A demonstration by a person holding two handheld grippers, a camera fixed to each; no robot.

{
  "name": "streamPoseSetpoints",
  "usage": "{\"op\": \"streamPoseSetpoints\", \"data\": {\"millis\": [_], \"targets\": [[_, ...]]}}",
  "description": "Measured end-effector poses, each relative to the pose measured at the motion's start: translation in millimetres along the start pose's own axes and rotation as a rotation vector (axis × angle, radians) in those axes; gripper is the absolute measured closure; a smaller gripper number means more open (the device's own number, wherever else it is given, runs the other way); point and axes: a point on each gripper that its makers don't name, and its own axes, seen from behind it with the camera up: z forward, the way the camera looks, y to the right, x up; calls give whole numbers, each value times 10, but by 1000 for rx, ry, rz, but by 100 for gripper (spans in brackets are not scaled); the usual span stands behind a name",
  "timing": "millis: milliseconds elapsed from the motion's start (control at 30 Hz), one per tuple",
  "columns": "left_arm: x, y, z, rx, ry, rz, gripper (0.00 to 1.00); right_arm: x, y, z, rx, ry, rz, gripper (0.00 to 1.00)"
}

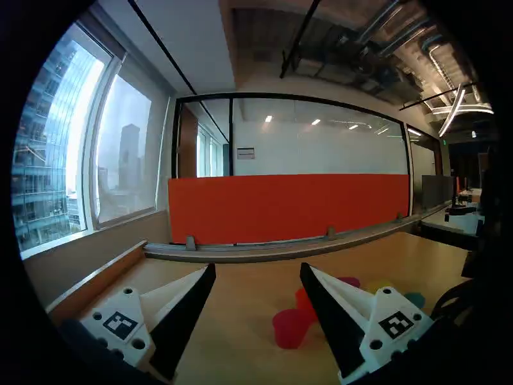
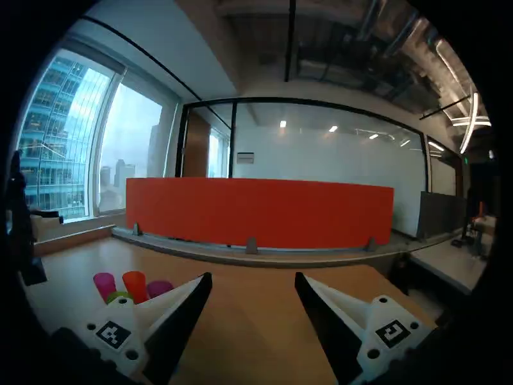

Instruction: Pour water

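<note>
1. Fingers (image 1: 186, 308) of your left gripper (image 1: 256, 268) are spread wide, low over the desk (image 1: 243, 346); nothing between them, nothing held.
2. Your right gripper (image 2: 253, 277) likewise: fingers far apart, bare desk (image 2: 256, 333) in the gap, no grip on anything.
3. Cups (image 1: 308, 311) in the left gripper view: a coloured bunch stands on the desk to the right, partly behind your right finger.
4. A red cup (image 1: 290, 328) is nearest, in the gap just beside that finger. A second red one sits right behind it; touching or just overlapping, cannot tell.
5. Farther off, a magenta cup (image 1: 349, 281), a yellow cup (image 1: 378, 284) and a teal cup (image 1: 415, 299) peek over the same finger; only their tops show.
6. In the right gripper view the cups (image 2: 131, 285) stand near left, just behind your left finger. A pink cup (image 2: 104, 284), an orange cup (image 2: 134, 281) and a purple cup (image 2: 159, 287) are side by side, with a green cup (image 2: 117, 297) low in front, mostly hidden.
7. Water in any cup: cannot tell.
8. An orange panel (image 1: 288, 208) runs along the far edge of the desk on a grey rail (image 1: 256, 247), with a glass wall (image 1: 320, 141) behind it and windows (image 1: 64, 160) on the left.
9. A dark shape (image 2: 19, 244) at the far left of the right gripper view is too dark to name.
</note>
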Motion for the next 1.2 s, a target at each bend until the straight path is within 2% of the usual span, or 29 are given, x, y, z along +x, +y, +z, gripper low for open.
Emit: {"op": "streamPoseSetpoints", "data": {"millis": [267,467,667,967,1200], "targets": [[347,51,24,-61,-27,-25,2,385,-12,22,24,-1,-9,0],[567,96,70,-94,-47,-22,2,657,3,38,41,2,3,0],[718,167,107,-138,-48,-33,2,763,7,24,64,4,27,0],[823,358,86,-244,-36,-50,2,721,-217,-34,187,-17,8,0],[862,553,38,-341,-37,-48,2,758,-491,-119,327,0,2,0]]}}
